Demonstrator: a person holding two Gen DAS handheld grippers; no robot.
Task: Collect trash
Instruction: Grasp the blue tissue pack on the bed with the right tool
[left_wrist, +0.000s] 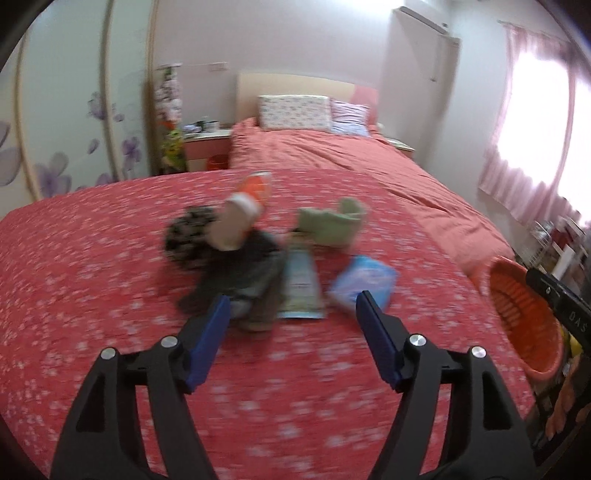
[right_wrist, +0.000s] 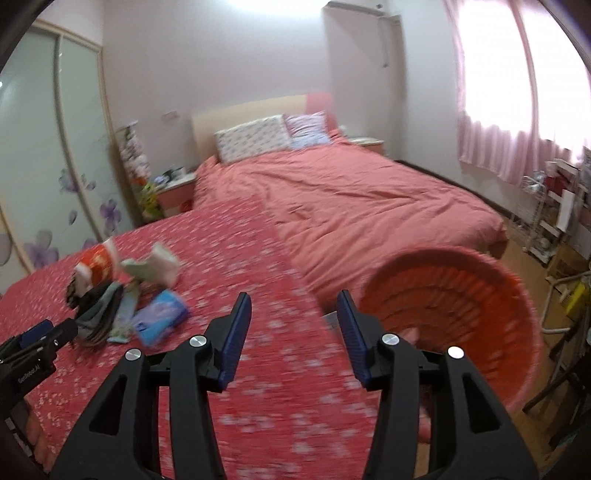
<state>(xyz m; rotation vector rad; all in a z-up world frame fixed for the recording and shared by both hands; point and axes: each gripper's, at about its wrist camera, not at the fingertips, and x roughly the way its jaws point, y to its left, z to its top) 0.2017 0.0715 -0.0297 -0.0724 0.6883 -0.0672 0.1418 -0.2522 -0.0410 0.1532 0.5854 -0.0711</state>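
Trash (left_wrist: 280, 254) just beyond left jaws

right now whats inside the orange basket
The orange basket beside the bed shows only bare ribbed wall inside; no trash visible. Its bottom is hidden behind the right gripper and near rim.

We see a matt printed cloth bedspread (left_wrist: 92, 266), a ribbed orange plastic basket (right_wrist: 461, 306), a glossy blue plastic packet (left_wrist: 364, 282), and dark crumpled cloth (left_wrist: 236, 273).
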